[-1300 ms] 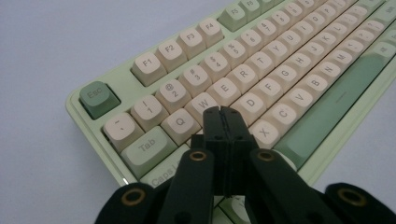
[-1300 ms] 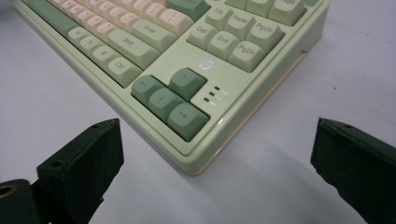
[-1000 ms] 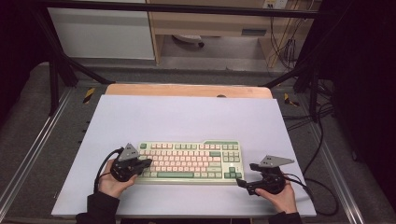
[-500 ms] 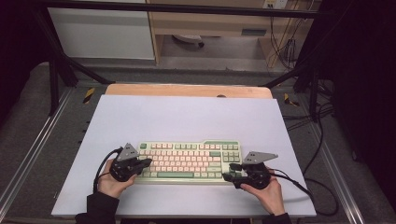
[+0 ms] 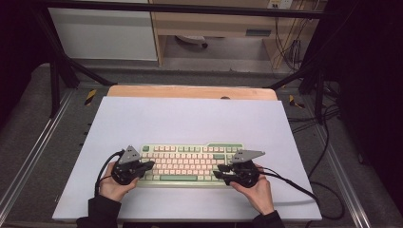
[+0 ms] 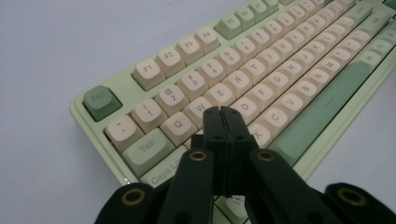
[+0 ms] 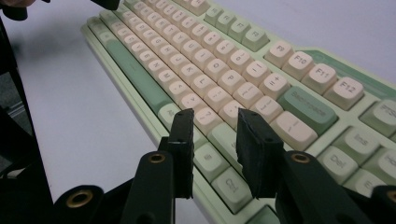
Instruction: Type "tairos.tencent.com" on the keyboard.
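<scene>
A pale green keyboard [image 5: 190, 164] with cream and green keys lies near the front of the white mat. My left gripper [image 5: 151, 165] rests over its left end with its jaws shut and empty. In the left gripper view the joined tips of the left gripper [image 6: 222, 112] sit just above the letter keys of the keyboard [image 6: 280, 70], near the left-hand rows. My right gripper [image 5: 218, 170] hovers over the keyboard's right part. Its jaws have just been closing. In the right gripper view the right gripper [image 7: 215, 116] shows a narrow gap with nothing held, above keys of the keyboard [image 7: 187, 46].
The white mat [image 5: 190, 118] covers the table, with a wooden board [image 5: 190, 91] along its back edge. Black cables [image 5: 304, 190] trail from the right gripper off the mat's right side. Dark metal frame rails run along both sides.
The right gripper has moved left from beside the keyboard onto its right end, and its jaws have narrowed. The left gripper has stayed where it was.
</scene>
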Tool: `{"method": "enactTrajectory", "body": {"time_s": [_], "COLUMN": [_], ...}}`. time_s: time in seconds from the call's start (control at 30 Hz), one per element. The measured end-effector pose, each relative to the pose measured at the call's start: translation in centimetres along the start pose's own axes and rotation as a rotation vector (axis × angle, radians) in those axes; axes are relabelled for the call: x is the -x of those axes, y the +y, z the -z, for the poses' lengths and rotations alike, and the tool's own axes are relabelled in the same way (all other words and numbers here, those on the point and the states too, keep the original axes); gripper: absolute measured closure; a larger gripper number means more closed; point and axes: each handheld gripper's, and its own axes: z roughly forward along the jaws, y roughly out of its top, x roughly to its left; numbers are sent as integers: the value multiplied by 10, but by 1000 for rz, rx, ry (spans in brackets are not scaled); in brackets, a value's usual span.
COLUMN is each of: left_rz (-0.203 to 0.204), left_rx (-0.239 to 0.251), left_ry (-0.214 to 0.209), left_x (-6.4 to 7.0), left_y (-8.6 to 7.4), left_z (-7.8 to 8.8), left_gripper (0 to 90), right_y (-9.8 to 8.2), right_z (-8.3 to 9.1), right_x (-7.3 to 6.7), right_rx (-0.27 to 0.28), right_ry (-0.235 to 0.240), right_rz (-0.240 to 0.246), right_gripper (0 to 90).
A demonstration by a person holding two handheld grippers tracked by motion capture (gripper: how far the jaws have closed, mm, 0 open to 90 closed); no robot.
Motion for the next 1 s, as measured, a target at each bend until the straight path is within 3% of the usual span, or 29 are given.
{"method": "enactTrajectory", "body": {"time_s": [0.73,1.0], "left_rz": [2,1], "left_rx": [6,8], "left_ry": [-5,-6], "left_x": [-1,-1], "left_y": [0,0], "left_z": [0,0], "left_gripper": [898,898], "right_y": [35,43], "right_z": [-46,-66], "right_x": [-14,-18], "right_rx": [19,-5], "right_ry": [-10,-15], "right_rz": [-14,-24], "right_gripper": [900,900]}}
